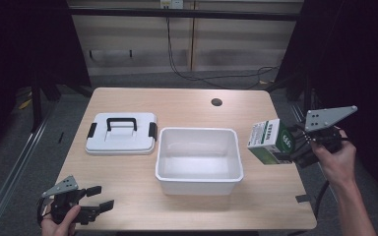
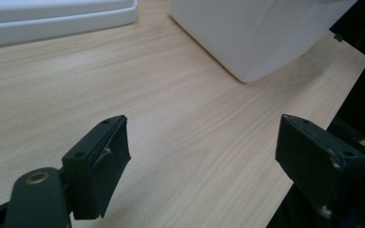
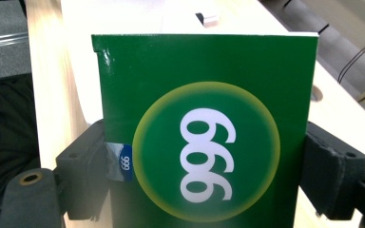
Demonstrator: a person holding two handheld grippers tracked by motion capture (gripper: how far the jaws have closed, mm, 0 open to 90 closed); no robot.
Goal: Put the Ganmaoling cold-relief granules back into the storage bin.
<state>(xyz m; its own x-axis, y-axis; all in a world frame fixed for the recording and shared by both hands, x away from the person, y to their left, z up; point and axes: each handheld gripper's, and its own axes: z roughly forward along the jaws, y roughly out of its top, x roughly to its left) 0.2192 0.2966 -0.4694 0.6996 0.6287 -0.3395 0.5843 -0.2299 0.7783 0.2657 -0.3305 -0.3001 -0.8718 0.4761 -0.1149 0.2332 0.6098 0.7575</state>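
Right gripper point(image 1: 295, 147) clamped on green box point(image 1: 270, 142), box tilted, long axis toward bin point(image 1: 198, 183), left gripper point(image 1: 98, 197) jaws apart over table point(image 1: 187, 98)

Desk, lid and the room behind

A light wooden desk point(image 1: 128, 172) stands on a grey floor point(image 1: 24, 162), with a round cable hole point(image 1: 216, 102) near its far edge, right of centre. On the desk's left half lies a flat white lid point(image 1: 121, 133), set down with its dark handle point(image 1: 121, 122) facing up and a black latch at each short end. A small dark tab point(image 1: 301, 198) sits at the desk's near right edge. Behind the desk runs a pale panelled wall point(image 1: 236, 44), down which black cables point(image 1: 177, 64) hang and trail across the floor. Dark curtains close in on both sides, and a metal rail point(image 1: 15, 172) runs along the floor at left.
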